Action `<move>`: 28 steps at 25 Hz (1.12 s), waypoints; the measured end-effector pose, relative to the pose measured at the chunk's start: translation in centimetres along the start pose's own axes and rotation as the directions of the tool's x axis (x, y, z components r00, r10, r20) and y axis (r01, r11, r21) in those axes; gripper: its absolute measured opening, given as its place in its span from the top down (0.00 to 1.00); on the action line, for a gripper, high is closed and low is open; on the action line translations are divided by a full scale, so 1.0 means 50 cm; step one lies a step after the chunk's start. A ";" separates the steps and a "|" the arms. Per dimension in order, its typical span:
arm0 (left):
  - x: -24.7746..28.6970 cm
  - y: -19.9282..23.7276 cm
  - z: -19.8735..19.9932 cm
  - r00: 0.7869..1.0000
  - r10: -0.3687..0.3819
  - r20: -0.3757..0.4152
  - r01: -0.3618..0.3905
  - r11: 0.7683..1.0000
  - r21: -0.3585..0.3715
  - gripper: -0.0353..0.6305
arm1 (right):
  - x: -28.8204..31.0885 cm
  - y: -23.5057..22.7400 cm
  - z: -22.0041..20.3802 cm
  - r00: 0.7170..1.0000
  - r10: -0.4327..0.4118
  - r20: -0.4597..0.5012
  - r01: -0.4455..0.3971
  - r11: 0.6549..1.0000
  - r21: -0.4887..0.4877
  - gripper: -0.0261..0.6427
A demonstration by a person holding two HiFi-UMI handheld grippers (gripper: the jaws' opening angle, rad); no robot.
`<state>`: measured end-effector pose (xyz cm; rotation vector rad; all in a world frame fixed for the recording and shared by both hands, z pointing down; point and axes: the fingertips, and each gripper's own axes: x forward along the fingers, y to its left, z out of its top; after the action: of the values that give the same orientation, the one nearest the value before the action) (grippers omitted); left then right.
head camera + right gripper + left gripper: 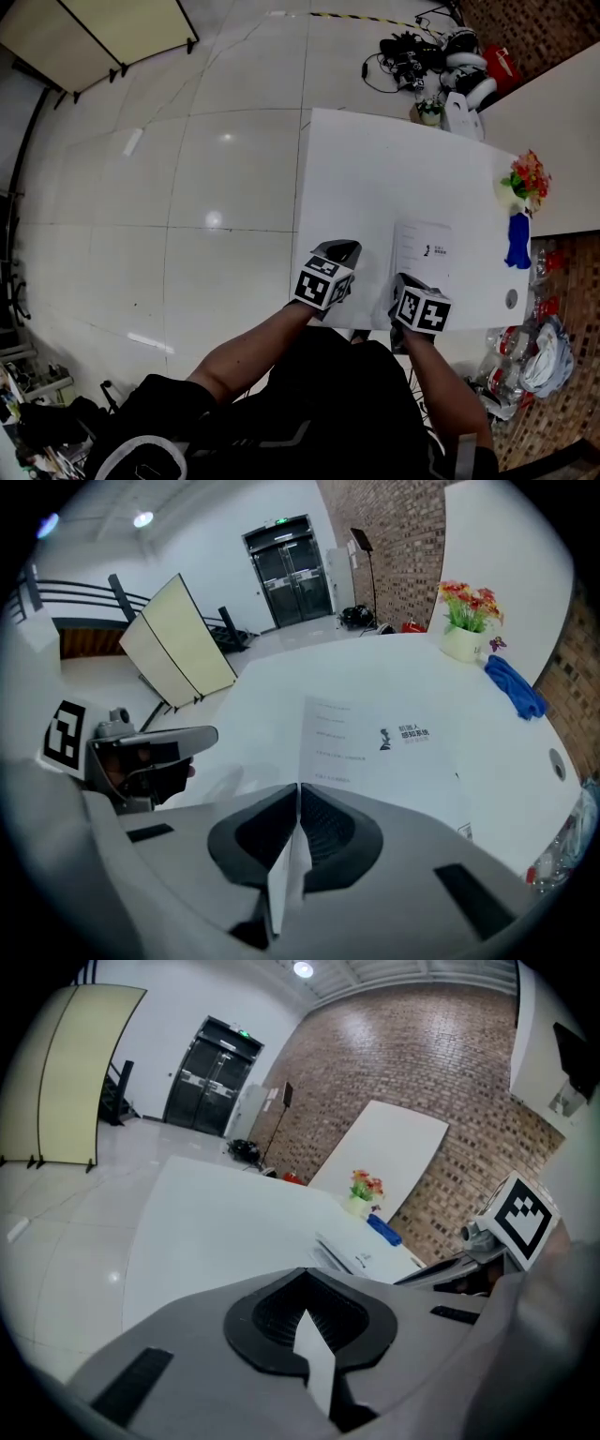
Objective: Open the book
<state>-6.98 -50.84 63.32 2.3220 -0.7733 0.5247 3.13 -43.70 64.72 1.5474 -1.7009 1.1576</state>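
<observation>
Right gripper (298, 803): I read its jaws pinched on a thin white leaf, likely the near cover edge of the book (424, 251), ready for peeling open | book flat on table (375, 159), 12 o'clock of that claw | left gripper (337, 251) closed, empty, at book's 9 o'clock, clear of the cover's swing.

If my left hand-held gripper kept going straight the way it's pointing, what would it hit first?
Probably the bare white table, just left of the book. Nothing stands between the left hand-held gripper and that surface, though depth is hard to judge here.
</observation>
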 end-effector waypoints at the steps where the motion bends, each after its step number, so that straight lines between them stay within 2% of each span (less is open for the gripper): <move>1: 0.001 -0.004 0.005 1.000 -0.001 0.006 0.001 1.000 -0.004 0.95 | -0.012 -0.003 0.006 1.000 0.015 0.013 -0.015 1.000 0.010 0.94; 8: 0.027 -0.052 0.056 0.999 0.011 0.034 -0.012 1.000 0.017 0.95 | -0.084 -0.051 0.035 0.988 0.123 0.093 -0.131 0.988 0.087 0.94; 11: 0.042 -0.093 0.099 0.998 0.015 0.069 -0.019 0.998 0.060 0.95 | -0.121 -0.085 0.046 0.979 0.173 0.108 -0.183 0.980 0.084 0.94; 13: 0.052 -0.116 0.127 0.994 0.040 0.099 -0.045 0.998 0.052 0.95 | -0.149 -0.120 0.053 0.972 0.206 0.115 -0.217 0.972 0.094 0.95; 16: 0.066 -0.163 0.149 0.990 0.071 0.120 -0.075 0.997 0.028 0.95 | -0.200 -0.183 0.063 0.958 0.257 0.131 -0.272 0.955 0.117 0.95; 19: 0.095 -0.243 0.159 0.991 0.055 0.121 -0.063 0.996 0.060 0.95 | -0.252 -0.259 0.086 0.939 0.300 0.168 -0.324 0.935 0.146 0.95; 25: 0.164 -0.397 0.166 0.993 0.004 0.120 -0.015 0.995 0.098 0.95 | -0.311 -0.441 0.121 0.926 0.316 0.205 -0.350 0.923 0.158 0.95; 28: 0.187 -0.444 0.166 0.990 0.009 0.138 -0.023 0.994 0.103 0.95 | -0.312 -0.537 0.124 0.931 0.304 0.203 -0.340 0.925 0.173 0.95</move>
<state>15.65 -46.09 52.63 2.4710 -0.8474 0.4249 32.91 -40.43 54.51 1.5648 -2.0675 1.4388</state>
